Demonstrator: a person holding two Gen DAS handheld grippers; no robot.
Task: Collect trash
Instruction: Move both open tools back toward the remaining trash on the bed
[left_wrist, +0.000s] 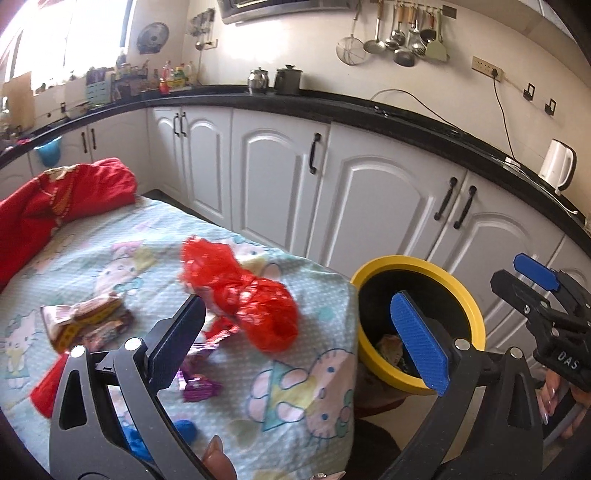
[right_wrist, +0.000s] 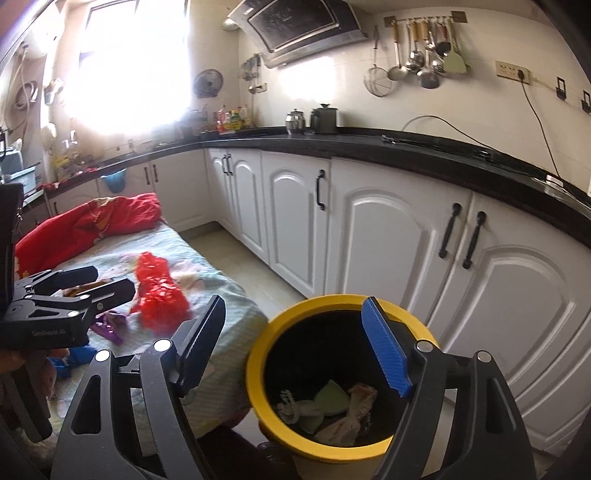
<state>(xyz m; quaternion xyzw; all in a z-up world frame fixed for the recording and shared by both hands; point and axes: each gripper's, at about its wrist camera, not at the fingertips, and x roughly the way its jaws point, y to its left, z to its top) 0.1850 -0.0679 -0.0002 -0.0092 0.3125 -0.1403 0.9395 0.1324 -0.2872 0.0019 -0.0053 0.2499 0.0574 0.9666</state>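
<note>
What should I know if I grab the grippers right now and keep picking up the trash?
Left gripper: jaws open, empty, over the table edge.
Right gripper: jaws open, empty, over the bin.
Bin: on the floor beside the table, yellow rim; some wrappers and paper already lie inside.
Left on the table: red bag, brown wrappers, purple wrapper, and something blue near the front edge.
Next, probably: take the red bag, since it is nearest the bin, then the wrappers.
</note>
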